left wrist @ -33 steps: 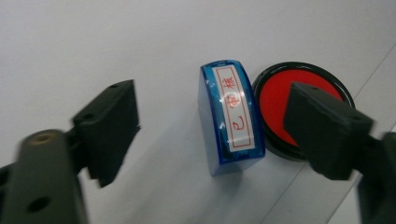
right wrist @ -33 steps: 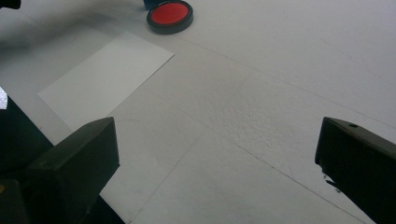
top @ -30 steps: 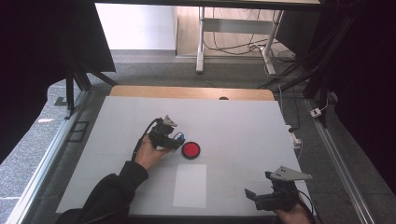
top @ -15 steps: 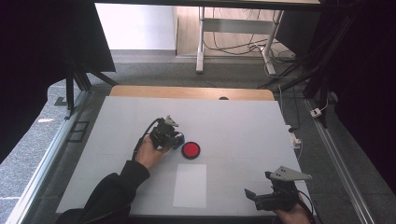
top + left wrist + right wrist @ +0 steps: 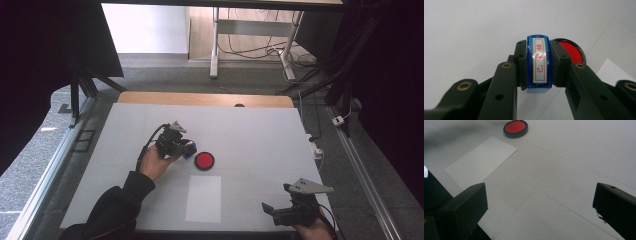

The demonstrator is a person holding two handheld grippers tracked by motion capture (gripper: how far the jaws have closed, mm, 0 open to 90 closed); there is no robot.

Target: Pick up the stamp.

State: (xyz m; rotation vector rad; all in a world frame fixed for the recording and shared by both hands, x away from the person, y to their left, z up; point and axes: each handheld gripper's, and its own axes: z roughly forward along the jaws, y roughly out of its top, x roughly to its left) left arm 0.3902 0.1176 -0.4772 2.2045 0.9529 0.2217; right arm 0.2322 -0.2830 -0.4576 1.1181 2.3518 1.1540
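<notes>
Blue stamp (image 5: pixel 539 64) clamped in left fingers (image 5: pixel 560 58), right fingers (image 5: pixel 539 207) open — could slip if tilted toward red ink pad (image 5: pixel 204 160).

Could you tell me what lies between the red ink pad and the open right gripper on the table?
In the high view, a white sheet of paper lies between the red ink pad and the right gripper; the rest is bare table.

Red characters "已审核" on blue stamp (image 5: pixel 539 64) label, framed in red
</notes>
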